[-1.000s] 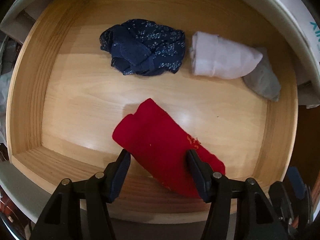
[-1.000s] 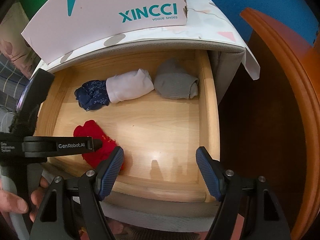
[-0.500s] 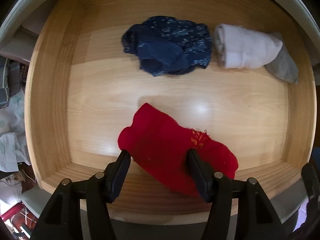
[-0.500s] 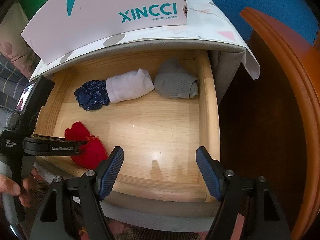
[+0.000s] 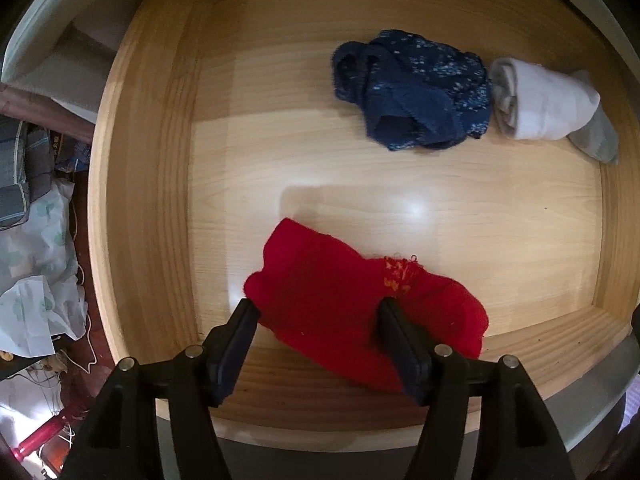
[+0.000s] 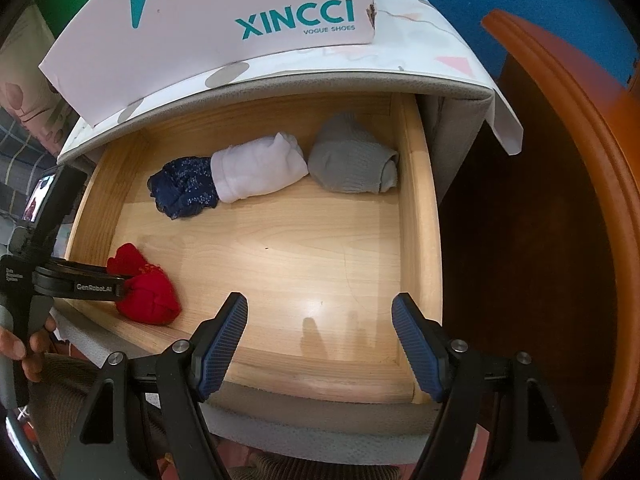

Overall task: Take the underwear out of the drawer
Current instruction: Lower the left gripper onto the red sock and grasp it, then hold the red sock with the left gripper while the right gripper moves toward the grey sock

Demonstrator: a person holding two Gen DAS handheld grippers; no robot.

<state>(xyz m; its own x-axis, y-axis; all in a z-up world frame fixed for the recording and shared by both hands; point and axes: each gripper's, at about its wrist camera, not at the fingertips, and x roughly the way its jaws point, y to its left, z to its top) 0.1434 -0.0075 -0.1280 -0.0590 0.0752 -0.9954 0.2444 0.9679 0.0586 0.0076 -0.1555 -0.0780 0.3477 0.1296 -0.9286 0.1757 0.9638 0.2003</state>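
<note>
The wooden drawer stands pulled out. Red underwear lies rolled near its front left; it also shows in the right wrist view. My left gripper is open, its fingers straddling the near part of the red underwear; from the right view it reaches in from the left. Dark blue patterned underwear lies at the back, beside a white roll and a grey roll. My right gripper is open and empty over the drawer's front right.
A white XINCCI shoe box lies on the cabinet top over the drawer. An orange-brown wooden door stands at the right. Crumpled cloth and clutter lie left of the drawer. The drawer's front rail is just below my right fingers.
My left gripper has shifted left along the drawer front, still open around the red underwear, which has slid left with it. My right gripper has stayed put.
</note>
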